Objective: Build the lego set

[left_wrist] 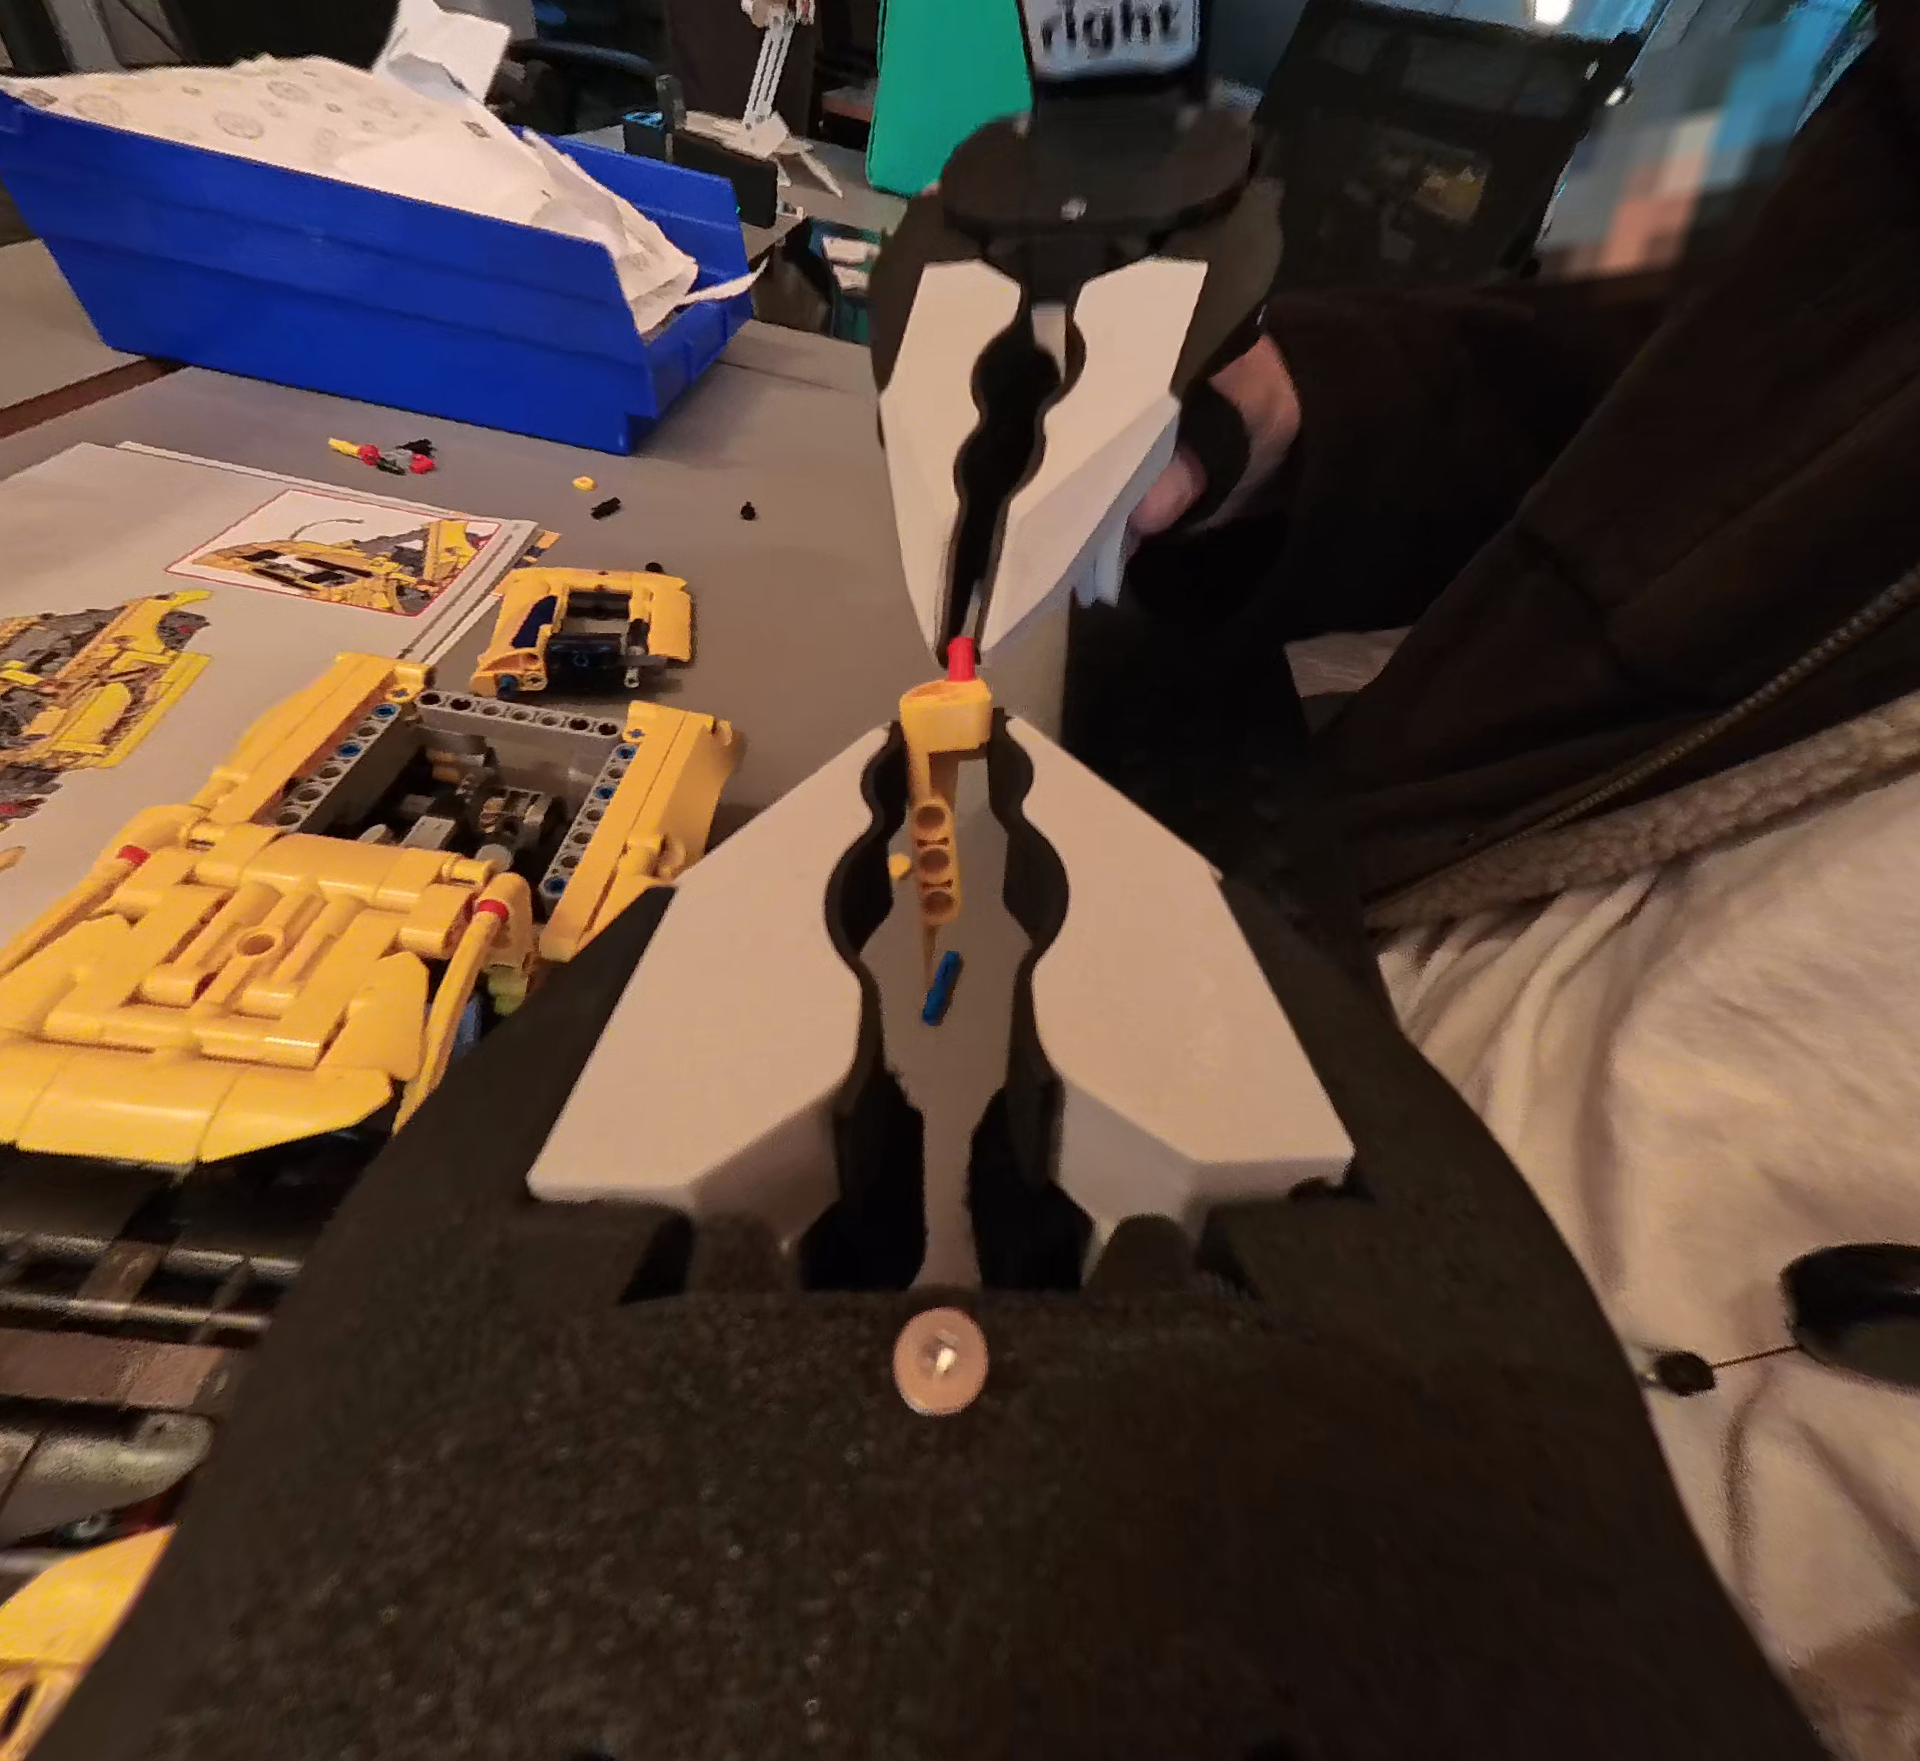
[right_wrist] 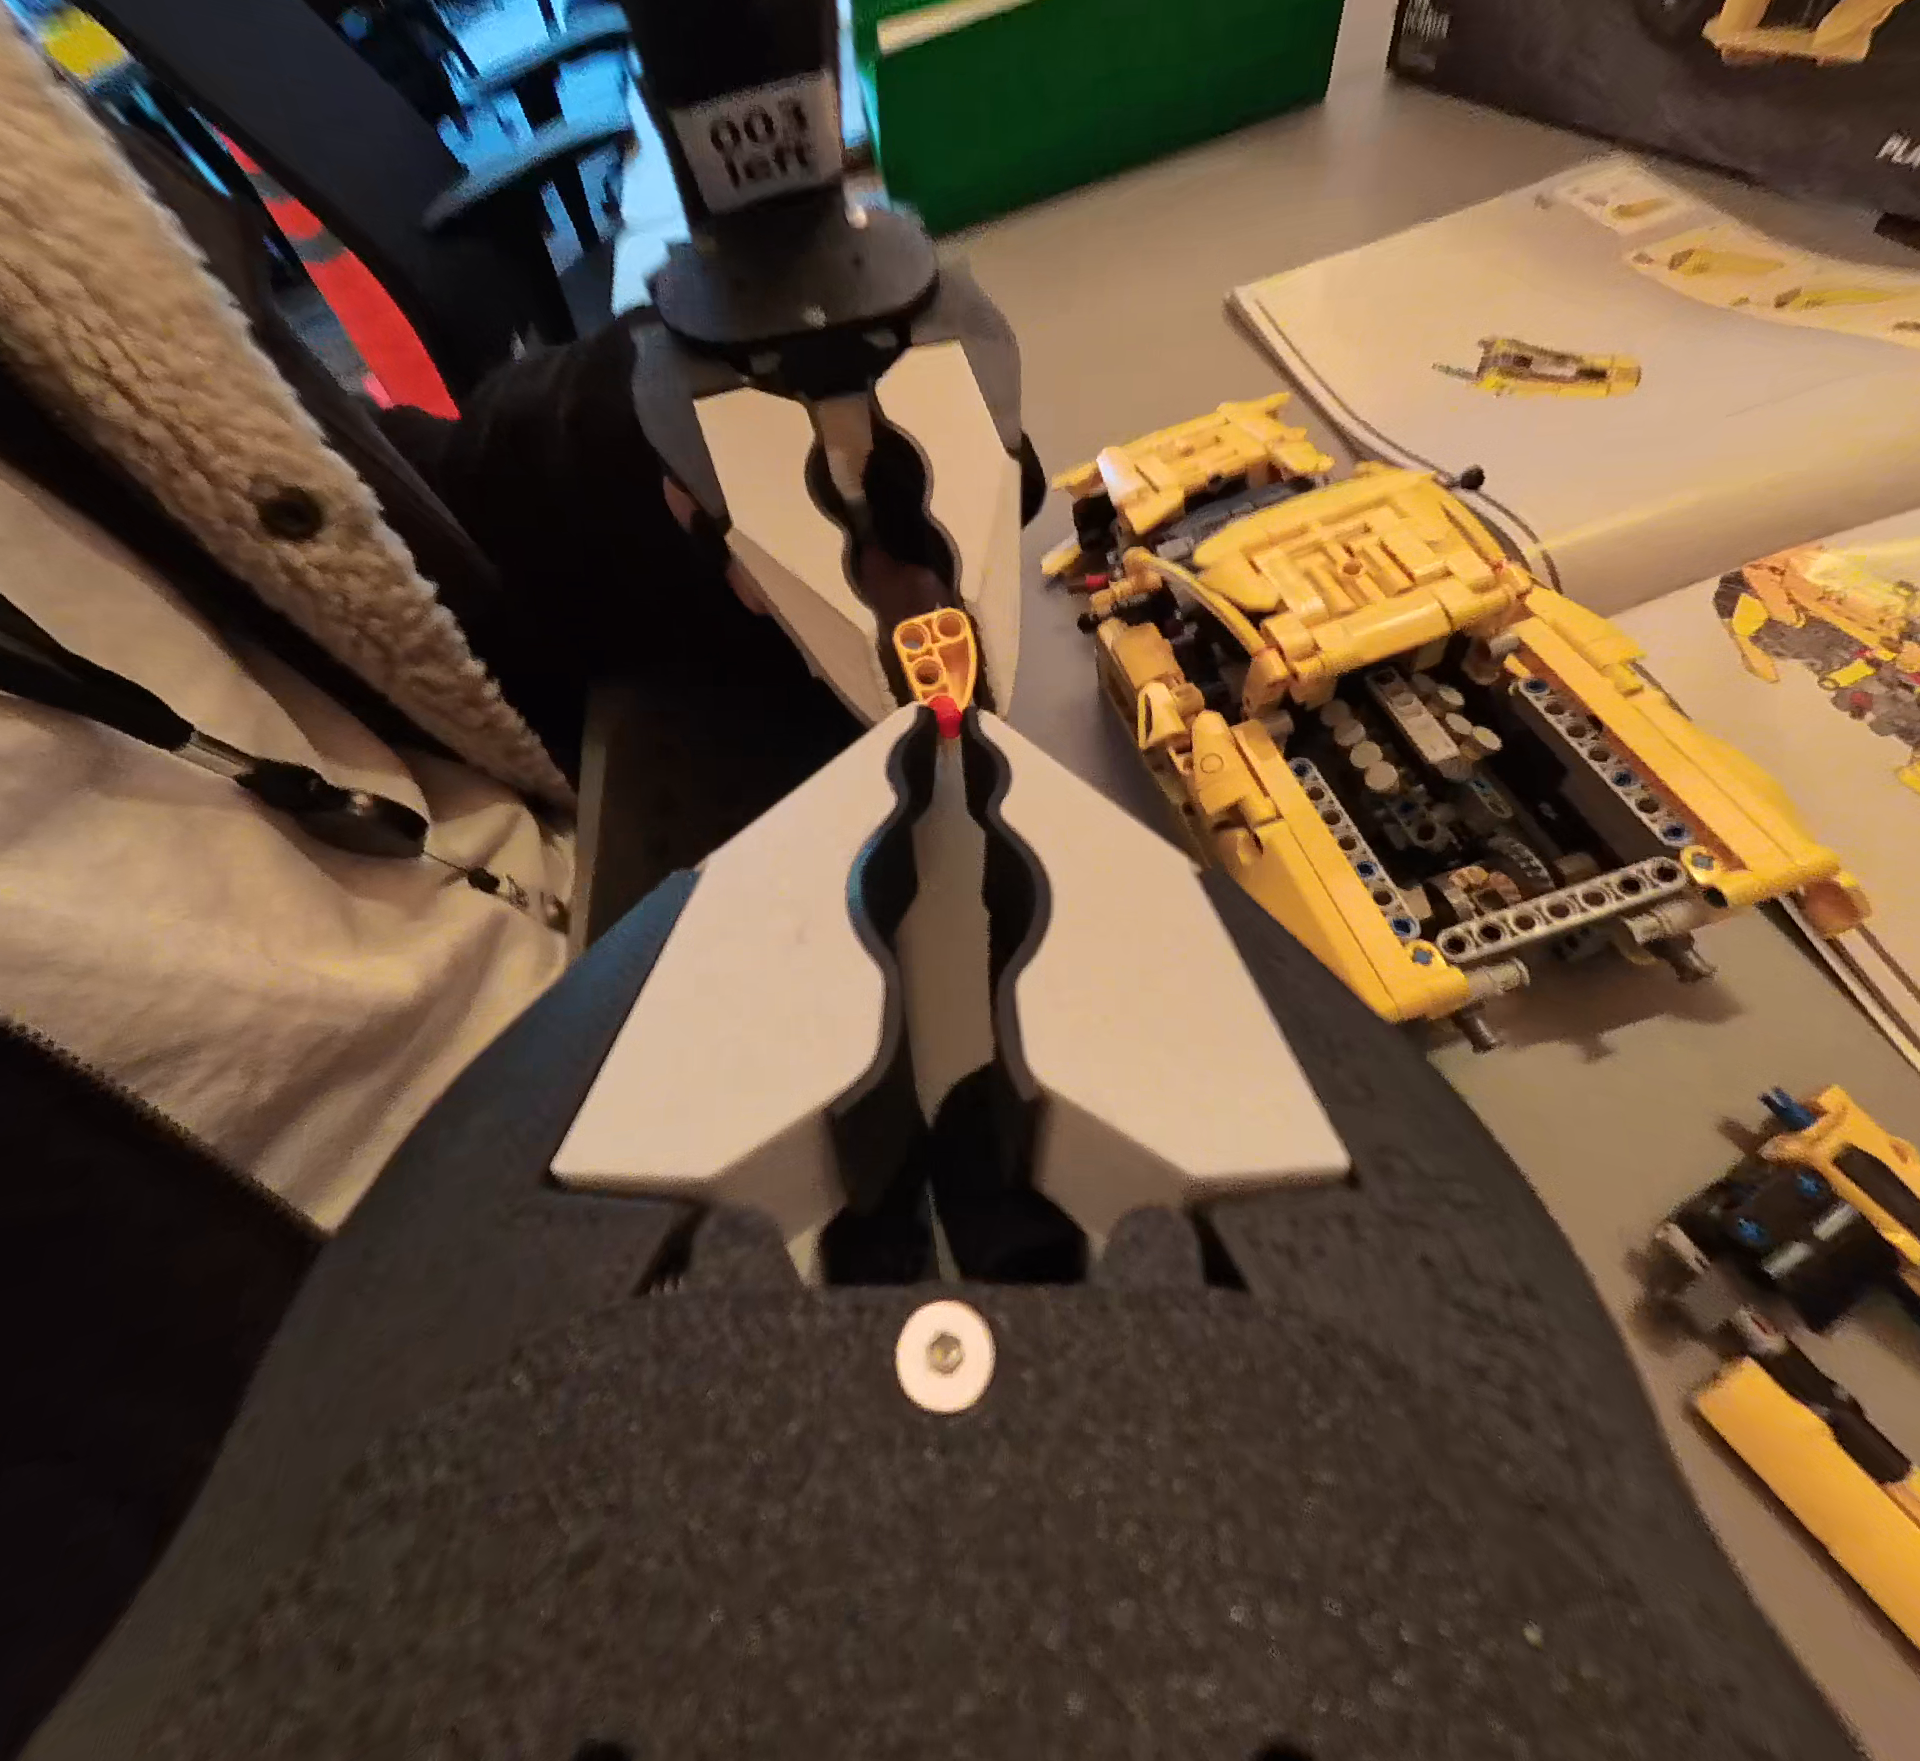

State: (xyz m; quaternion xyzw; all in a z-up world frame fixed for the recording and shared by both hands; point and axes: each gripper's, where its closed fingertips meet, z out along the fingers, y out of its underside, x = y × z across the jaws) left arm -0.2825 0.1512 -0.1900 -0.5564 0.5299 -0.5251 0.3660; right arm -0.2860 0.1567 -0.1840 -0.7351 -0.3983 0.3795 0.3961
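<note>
i am in the middle of a small joining step: a red pin must go into a yellow angled piece, away from the main model. my left gripper is closed on the yellow piece, pinching it near its top end, so the holed arm of the piece hangs back between the fingers. my right gripper comes from the opposite side, tip to tip with the left one, and its jaws are nearly together on the red pin, with only the red head showing. in the left wrist view the pin is touching the top of the yellow piece, but i cannot tell if it is already inside a hole or only resting against it.

the half-built yellow car lies on the grey tabletop, well apart from both grippers, beside the open instruction booklet. a smaller yellow sub-assembly lies near it.

i judge the next move needs the pin held straight in line with the hole, then a short firm push, while the left gripper keeps the yellow piece from turning. a tilted pin could slip out sideways.
</note>
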